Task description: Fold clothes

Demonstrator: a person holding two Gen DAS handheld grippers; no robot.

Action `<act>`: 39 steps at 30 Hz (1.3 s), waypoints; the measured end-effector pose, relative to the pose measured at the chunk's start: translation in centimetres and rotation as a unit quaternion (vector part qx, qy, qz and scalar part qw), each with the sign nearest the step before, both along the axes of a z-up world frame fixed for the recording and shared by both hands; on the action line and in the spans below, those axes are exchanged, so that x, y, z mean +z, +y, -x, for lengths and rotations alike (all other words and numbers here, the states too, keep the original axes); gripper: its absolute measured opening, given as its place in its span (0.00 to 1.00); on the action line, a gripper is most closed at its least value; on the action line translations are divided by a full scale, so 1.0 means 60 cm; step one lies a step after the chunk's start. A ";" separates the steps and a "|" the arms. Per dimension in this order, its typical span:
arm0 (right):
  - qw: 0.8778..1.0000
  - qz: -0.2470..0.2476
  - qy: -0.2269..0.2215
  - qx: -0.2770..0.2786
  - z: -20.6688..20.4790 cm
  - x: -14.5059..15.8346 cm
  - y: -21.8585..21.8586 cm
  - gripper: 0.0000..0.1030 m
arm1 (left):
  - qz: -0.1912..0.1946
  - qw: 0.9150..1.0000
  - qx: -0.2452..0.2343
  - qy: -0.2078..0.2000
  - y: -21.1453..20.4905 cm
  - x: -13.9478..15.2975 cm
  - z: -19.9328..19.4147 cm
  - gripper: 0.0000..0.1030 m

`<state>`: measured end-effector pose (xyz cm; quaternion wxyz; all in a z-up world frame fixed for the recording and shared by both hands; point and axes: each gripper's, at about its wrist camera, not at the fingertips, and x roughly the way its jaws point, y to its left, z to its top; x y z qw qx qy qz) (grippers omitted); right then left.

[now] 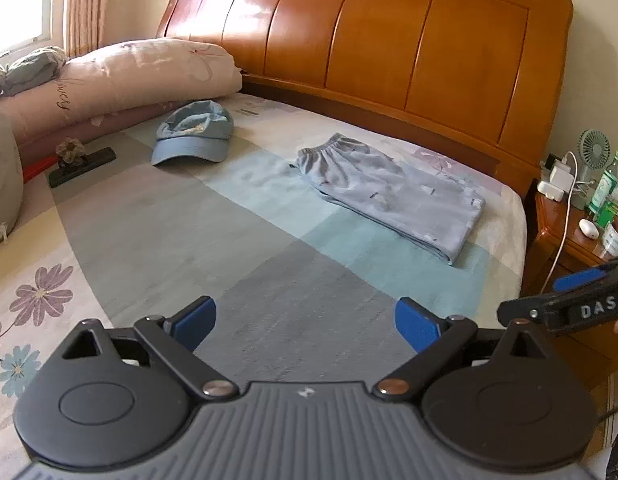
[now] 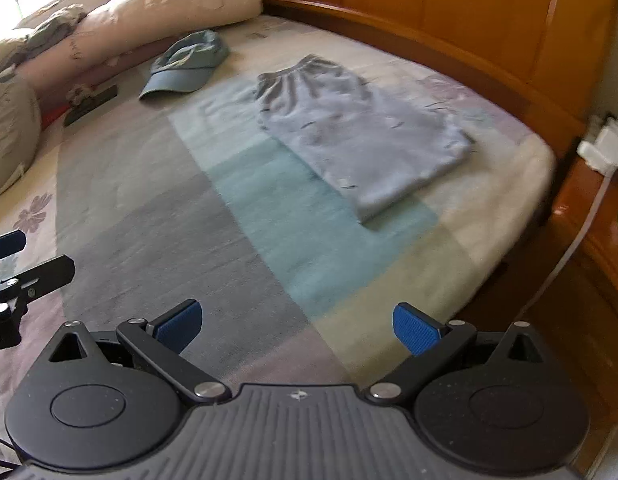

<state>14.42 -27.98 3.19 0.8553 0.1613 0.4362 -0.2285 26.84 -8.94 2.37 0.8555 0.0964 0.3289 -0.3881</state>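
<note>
A pale blue pair of shorts [image 1: 389, 196] lies folded flat on the bed, its elastic waistband toward the headboard; the right wrist view shows the shorts [image 2: 361, 136] too, a little blurred. My left gripper [image 1: 305, 326] hovers over the bedspread well short of them, jaws wide apart and nothing between the blue pads. My right gripper [image 2: 297, 326] is also open and empty, above the near edge of the bed. Each gripper shows at the edge of the other's view, the right gripper [image 1: 573, 300] at right and the left gripper [image 2: 25, 260] at left.
A blue cap [image 1: 195, 134] lies near the rolled pink quilt [image 1: 121, 76] at the back left. A black clip with a flower [image 1: 79, 162] rests beside it. The wooden headboard [image 1: 389, 40] bounds the far side. A nightstand [image 1: 577, 232] with bottles, fan and charger stands right of the bed.
</note>
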 end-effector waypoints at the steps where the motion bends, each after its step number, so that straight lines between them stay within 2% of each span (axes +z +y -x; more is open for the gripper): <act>1: 1.000 -0.001 -0.001 -0.007 0.008 0.004 0.001 1.00 | 0.000 1.000 -0.006 0.003 -0.004 0.001 0.001 0.94; 5: 1.000 -0.002 -0.005 -0.020 0.033 0.014 0.002 1.00 | -0.002 1.000 -0.021 -0.002 -0.019 0.009 0.015 0.98; 11: 1.000 0.001 -0.008 -0.022 0.055 0.020 -0.001 1.00 | -0.006 0.999 -0.047 0.020 -0.045 0.019 0.029 0.99; 26: 1.000 -0.004 -0.021 0.003 0.052 0.013 -0.064 1.00 | -0.010 1.000 -0.005 0.020 -0.101 0.044 0.040 0.99; 33: 1.000 -0.007 -0.016 0.018 0.035 0.009 -0.087 1.00 | -0.019 0.999 0.009 0.044 -0.119 0.040 0.030 0.99; 39: 1.000 -0.008 -0.012 0.020 0.026 0.006 -0.093 1.00 | -0.024 0.998 0.011 0.048 -0.122 0.038 0.024 0.99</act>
